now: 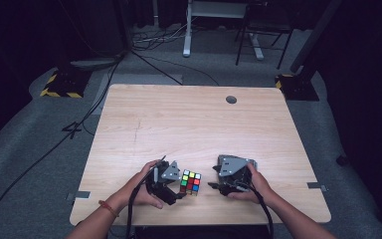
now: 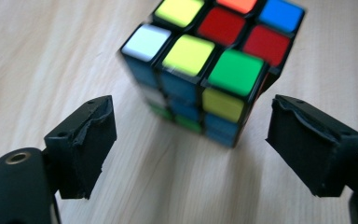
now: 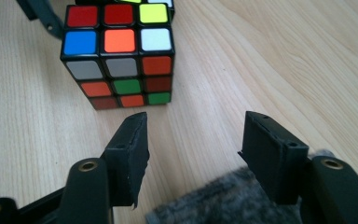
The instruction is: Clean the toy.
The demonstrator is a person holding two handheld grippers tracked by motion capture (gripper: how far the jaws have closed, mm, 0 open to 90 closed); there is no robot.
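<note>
A: Where does the multicoloured plastic puzzle cube (image 1: 190, 182) sit?
B: On the pale wooden desk (image 1: 179, 124), between both tools.
A: Their jaws?
B: Left tool (image 1: 176, 191) and right tool (image 1: 213, 185) both gape, gripping nothing.

cube (image 1: 190, 182) btwn grippers – on table (image 1: 189, 124)

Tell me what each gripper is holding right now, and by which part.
Nothing is held. The left gripper and right gripper both stand open, apart from the cube on the table.
</note>
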